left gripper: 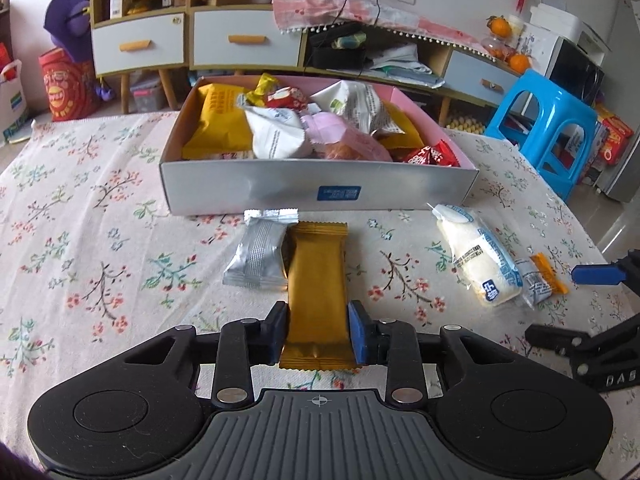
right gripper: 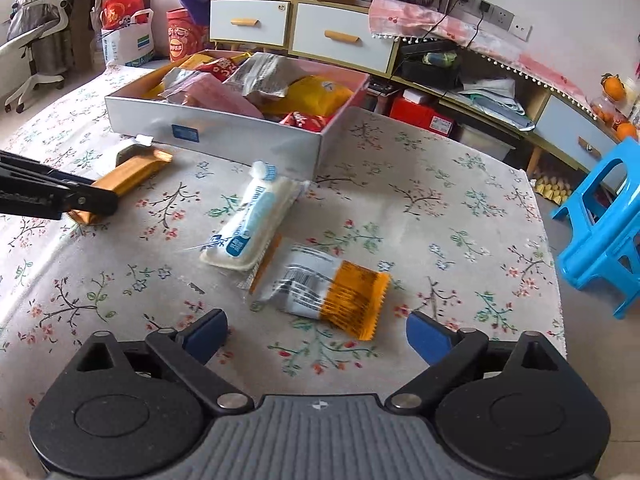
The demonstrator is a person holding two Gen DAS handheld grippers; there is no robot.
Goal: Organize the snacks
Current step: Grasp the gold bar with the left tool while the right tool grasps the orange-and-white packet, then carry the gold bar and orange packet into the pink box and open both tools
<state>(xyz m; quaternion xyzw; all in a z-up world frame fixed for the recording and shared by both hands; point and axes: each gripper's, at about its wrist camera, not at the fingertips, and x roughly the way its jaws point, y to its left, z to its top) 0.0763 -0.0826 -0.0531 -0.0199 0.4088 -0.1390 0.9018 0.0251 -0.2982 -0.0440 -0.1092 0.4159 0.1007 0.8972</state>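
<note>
Both grippers sit low over the floral cloth (left gripper: 100, 200). My left gripper (left gripper: 318, 334) clamps the gold bar (left gripper: 316, 276); my right gripper (right gripper: 316, 334) gapes wide before the orange-ended packet (right gripper: 332, 292).

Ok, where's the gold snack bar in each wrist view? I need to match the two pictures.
Left wrist: gold snack bar sits bottom centre, clamped between the left hand-held gripper fingers, lying on the tablecloth.
Right wrist: gold snack bar at left edge, its near end hidden by the left hand-held gripper.
Shared landmark: the white snack box, just beyond the bar.
</note>
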